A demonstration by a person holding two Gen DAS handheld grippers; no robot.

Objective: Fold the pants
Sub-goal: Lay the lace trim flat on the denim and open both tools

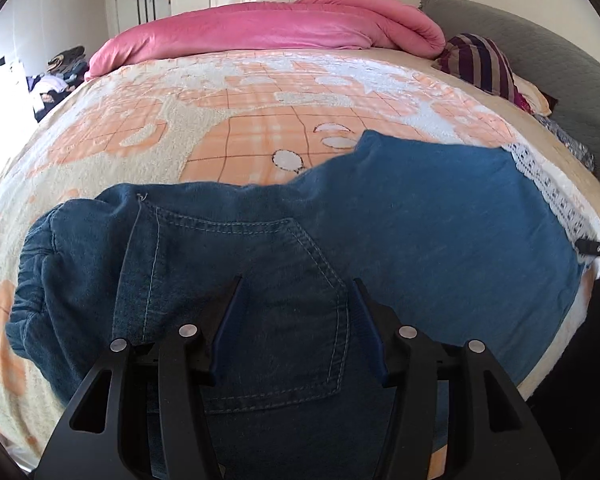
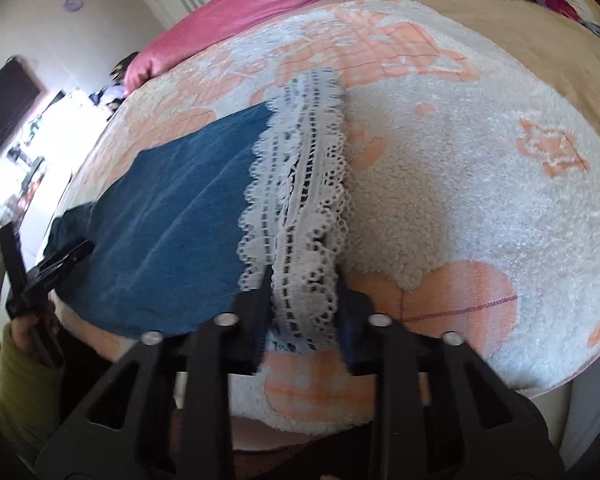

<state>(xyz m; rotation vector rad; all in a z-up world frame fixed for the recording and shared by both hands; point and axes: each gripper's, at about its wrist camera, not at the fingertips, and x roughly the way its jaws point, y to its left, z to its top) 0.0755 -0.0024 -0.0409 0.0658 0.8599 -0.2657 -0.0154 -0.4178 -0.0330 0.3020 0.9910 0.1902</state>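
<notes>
pants (image 1: 440,216): on bed (image 1: 260,92) | left gripper (image 1: 298,284): jaws apart over back pocket | right gripper (image 2: 302,276): jaws clamping lace hem (image 2: 300,184)

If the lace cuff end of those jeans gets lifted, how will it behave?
Probably floppy: the lace trim already bunches and folds where the right tool pinches it. The pants lie flat and thin on the blanket, so likely light. The fuzzy blanket may drag on them.
</notes>
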